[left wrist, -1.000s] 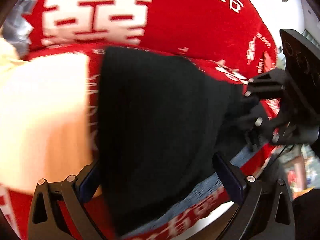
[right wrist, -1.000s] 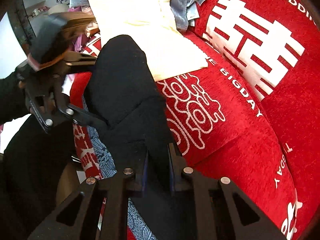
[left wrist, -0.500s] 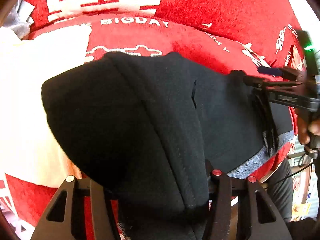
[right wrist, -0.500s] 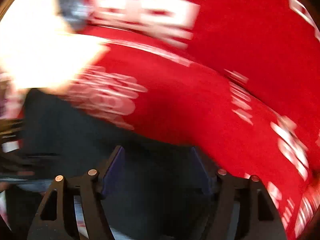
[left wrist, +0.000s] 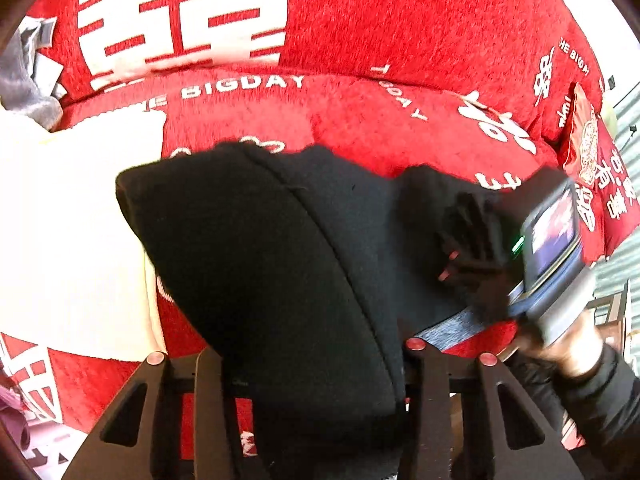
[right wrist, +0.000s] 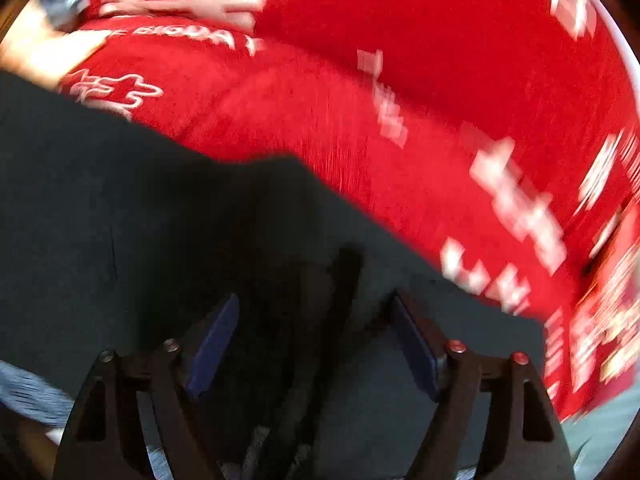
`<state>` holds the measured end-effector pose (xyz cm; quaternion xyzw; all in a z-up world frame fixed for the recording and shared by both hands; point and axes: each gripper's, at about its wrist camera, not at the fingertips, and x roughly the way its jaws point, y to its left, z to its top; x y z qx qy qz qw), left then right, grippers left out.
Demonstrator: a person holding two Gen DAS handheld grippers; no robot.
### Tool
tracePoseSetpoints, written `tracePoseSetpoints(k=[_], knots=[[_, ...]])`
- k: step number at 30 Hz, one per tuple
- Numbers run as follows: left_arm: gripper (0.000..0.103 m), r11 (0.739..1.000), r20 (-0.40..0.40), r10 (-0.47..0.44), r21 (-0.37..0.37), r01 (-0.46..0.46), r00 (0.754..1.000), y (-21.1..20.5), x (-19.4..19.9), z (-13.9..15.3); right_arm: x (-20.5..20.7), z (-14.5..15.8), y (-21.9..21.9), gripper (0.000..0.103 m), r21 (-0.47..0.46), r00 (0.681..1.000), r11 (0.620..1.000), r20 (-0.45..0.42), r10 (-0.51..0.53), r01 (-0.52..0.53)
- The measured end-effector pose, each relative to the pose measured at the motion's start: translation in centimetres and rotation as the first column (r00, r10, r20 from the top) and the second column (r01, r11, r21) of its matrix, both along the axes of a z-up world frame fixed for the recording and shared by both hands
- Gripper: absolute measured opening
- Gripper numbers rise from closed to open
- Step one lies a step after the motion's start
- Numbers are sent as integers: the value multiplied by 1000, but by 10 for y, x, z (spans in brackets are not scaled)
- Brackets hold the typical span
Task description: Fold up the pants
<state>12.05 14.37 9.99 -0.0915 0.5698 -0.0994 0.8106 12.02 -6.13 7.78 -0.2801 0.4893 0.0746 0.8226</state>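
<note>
The black pants [left wrist: 280,248] lie on a red sofa cover [left wrist: 360,112] with white lettering. In the left wrist view my left gripper [left wrist: 312,364] is shut on a thick fold of the pants, which bulges up between its fingers. My right gripper [left wrist: 472,240] shows at the right of that view, blurred, over the right end of the pants. In the right wrist view the right gripper [right wrist: 312,336] is open, its blue pads [right wrist: 212,344] apart over the flat black pants [right wrist: 120,200], holding nothing.
A cream-white folded cloth [left wrist: 72,232] lies left of the pants. Grey clothes [left wrist: 24,76] sit at the far left against the backrest. A red cushion [left wrist: 592,168] stands at the right. The sofa's front edge [left wrist: 460,328] with grey-blue trim runs below the pants.
My left gripper closed on a fold of the pants and lowered it toward the seat. My right gripper let go of the pants, opened, and swung right over the flat cloth.
</note>
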Motion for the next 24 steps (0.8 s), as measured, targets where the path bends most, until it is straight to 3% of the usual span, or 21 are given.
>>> tracePoseSetpoints(k=[3, 7, 10, 12, 14, 16, 19, 24], knots=[[42, 1000, -7, 16, 13, -16, 1000, -1, 5, 7, -8, 4, 0, 81, -4, 1000, 1000, -3, 20, -20], [41, 999, -52, 28, 40, -26, 998, -4, 12, -6, -39, 7, -8, 82, 78, 992, 994, -96, 84, -76], [40, 998, -73, 42, 48, -38, 996, -6, 11, -11, -62, 17, -21, 82, 81, 991, 990, -56, 124, -119], [37, 999, -66, 37, 42, -35, 997, -9, 9, -6, -67, 32, -44, 82, 189, 995, 980, -60, 81, -68], [18, 999, -55, 19, 37, -17, 998, -15, 8, 5, -65, 43, -73, 82, 275, 998, 962, -65, 15, 3], [18, 999, -44, 5, 36, -4, 999, -22, 8, 17, -56, 44, -101, 82, 296, 995, 952, -78, -60, 81], [18, 997, -32, -21, 75, 23, 999, -45, 12, 32, -38, 16, -136, 83, 256, 969, 941, -167, -183, 222], [18, 986, -19, -90, 137, 92, 996, -94, 15, 56, -36, 26, -167, 84, 412, 965, 880, -205, -163, 236]])
